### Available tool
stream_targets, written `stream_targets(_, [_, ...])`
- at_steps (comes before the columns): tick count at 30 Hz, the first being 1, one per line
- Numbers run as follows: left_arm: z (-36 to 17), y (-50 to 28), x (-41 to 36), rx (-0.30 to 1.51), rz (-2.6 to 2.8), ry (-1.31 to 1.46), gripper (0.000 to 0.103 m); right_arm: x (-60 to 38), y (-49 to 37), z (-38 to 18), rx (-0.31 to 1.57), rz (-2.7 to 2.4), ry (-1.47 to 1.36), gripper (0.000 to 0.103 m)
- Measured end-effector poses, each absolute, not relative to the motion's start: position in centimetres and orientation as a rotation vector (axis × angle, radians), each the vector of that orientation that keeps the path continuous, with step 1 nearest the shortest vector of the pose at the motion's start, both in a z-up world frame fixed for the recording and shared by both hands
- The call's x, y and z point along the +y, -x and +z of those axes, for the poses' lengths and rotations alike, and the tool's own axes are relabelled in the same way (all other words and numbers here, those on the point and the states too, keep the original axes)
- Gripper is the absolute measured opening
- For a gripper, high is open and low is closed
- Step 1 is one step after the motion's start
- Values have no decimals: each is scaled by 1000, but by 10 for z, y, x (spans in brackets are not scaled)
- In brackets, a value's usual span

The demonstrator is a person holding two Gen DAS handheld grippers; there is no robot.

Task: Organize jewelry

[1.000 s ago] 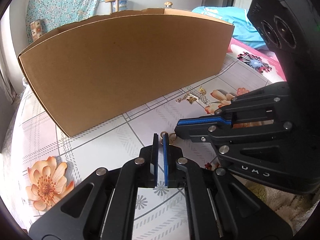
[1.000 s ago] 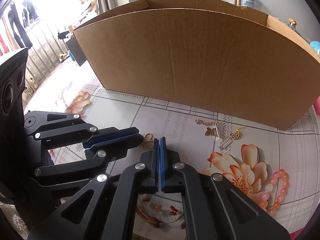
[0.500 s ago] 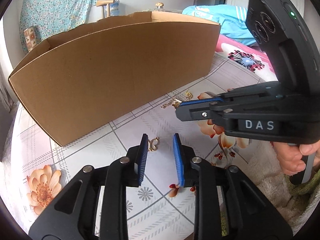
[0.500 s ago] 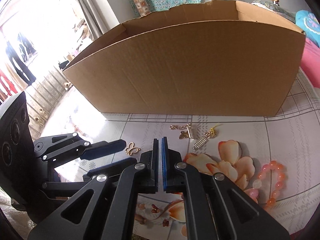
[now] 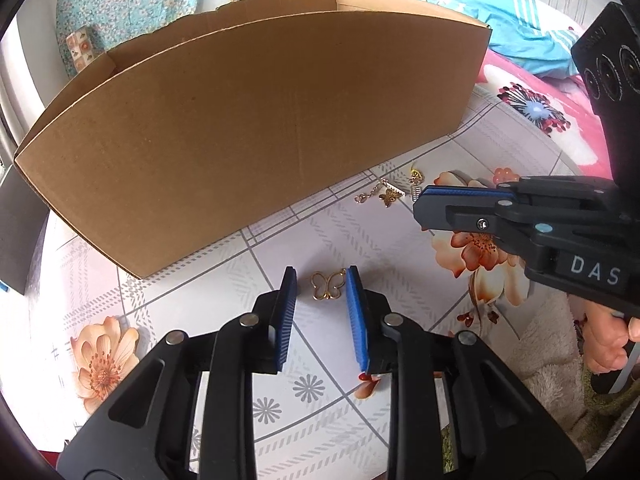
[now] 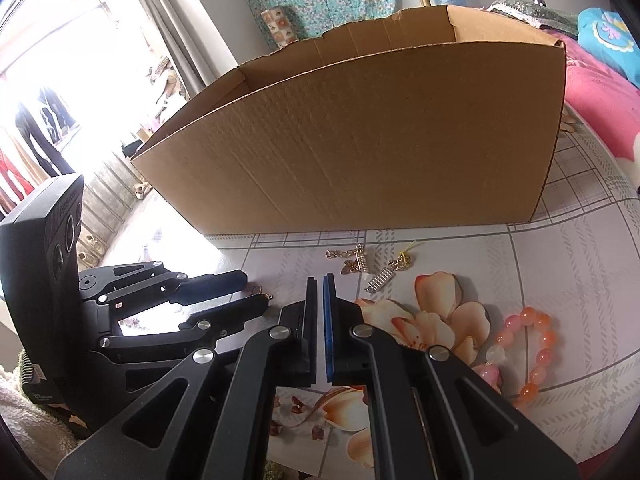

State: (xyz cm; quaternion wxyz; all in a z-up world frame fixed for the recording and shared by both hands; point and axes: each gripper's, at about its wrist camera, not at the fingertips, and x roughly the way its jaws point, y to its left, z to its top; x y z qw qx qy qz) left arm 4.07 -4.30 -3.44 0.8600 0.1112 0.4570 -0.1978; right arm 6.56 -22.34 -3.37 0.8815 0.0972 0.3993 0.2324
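Observation:
A small gold butterfly piece [image 5: 328, 286] lies flat on the floral cloth between the blue pads of my left gripper [image 5: 321, 276]. The jaws stand open around it and the pads do not press on it. My right gripper [image 5: 424, 200] hangs to the right, shut and empty, its tip just short of a gold chain with a butterfly charm [image 5: 380, 194]. The right wrist view shows my right gripper [image 6: 318, 280] shut, the left gripper [image 6: 252, 292] low at the left, the chain [image 6: 352, 258], a silver ribbed piece [image 6: 380, 280] and an orange bead bracelet [image 6: 528, 352].
A large open cardboard box [image 5: 248, 128] stands right behind the jewelry and blocks the far side. Pink and blue bedding [image 5: 532, 40] lies at the right. A person's hand [image 5: 608, 344] grips the right gripper's handle. A fuzzy cloth [image 5: 540, 360] covers the near right edge.
My left gripper's jaws have opened from shut, and the gold butterfly now lies between them. The right gripper has swung away to the right, toward the chain.

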Motion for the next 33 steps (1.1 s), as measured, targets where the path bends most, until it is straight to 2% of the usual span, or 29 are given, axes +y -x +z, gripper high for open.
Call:
stream_targets(2, [-35,-41,-45,961,-412,-243,23,-229,-62,-34,827,486,-207,4])
stream_targets(5, [-34,-39,-47,965,-431,-260,10,-230,-61,-34,821,486,-212,4])
stream_targets(21, [-30,-30,-48,926,-448,-264,10,-244,-45,-26,796,452,-214,4])
stream_targets(22, [-28,-29,-47,919,-451,-262,0,-245,-44,-25,796,451,-212,4])
stream_targets(27, [-26,-29,-43,913,-444,-251,0,-246,-37,-28,823,432,-175,4])
stream_targets(29, [-25,-28,-41,909,-446,-238,0,-247,-36,-30,839,424,-164,6])
stream_targets(31, [-24,-27,-39,905,-458,-219,0,-246,-35,-32,850,419,-157,16])
stream_targets(33, [-23,-26,-36,908,-475,-193,0,-245,-34,-32,852,416,-148,19])
